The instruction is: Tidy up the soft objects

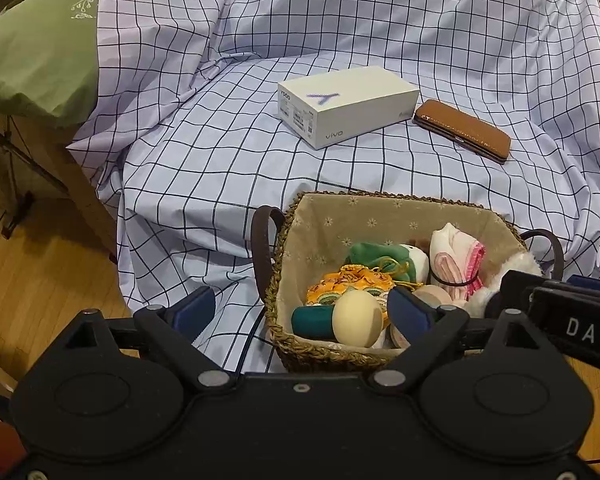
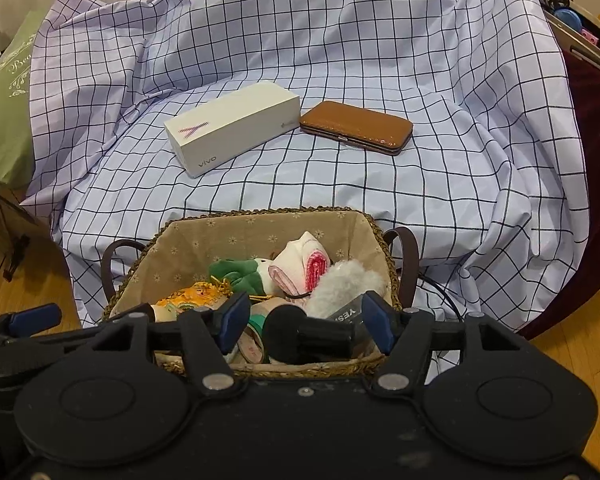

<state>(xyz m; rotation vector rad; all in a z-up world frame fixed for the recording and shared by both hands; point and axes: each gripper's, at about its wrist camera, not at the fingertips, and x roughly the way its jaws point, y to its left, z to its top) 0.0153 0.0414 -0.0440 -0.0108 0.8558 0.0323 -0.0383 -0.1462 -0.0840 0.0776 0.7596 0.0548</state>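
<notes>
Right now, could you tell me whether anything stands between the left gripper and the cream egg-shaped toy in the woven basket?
Nothing visible does. The cream egg-shaped toy lies uncovered on top of the pile in the woven basket, just ahead of the left gripper, whose jaws stand open.

One woven basket (image 2: 374,236) with two dark handles sits just ahead of the claw. Inside it, at least six soft things can be counted: one green plush (image 2: 240,274), one orange embroidered pouch (image 2: 188,296), one pink-and-white folded cloth (image 2: 304,264), one white fluffy toy (image 2: 346,280), and one cream-and-teal piece (image 1: 340,318). Farther ahead lie one white phone box (image 2: 232,126) and one brown case (image 2: 356,126).
</notes>
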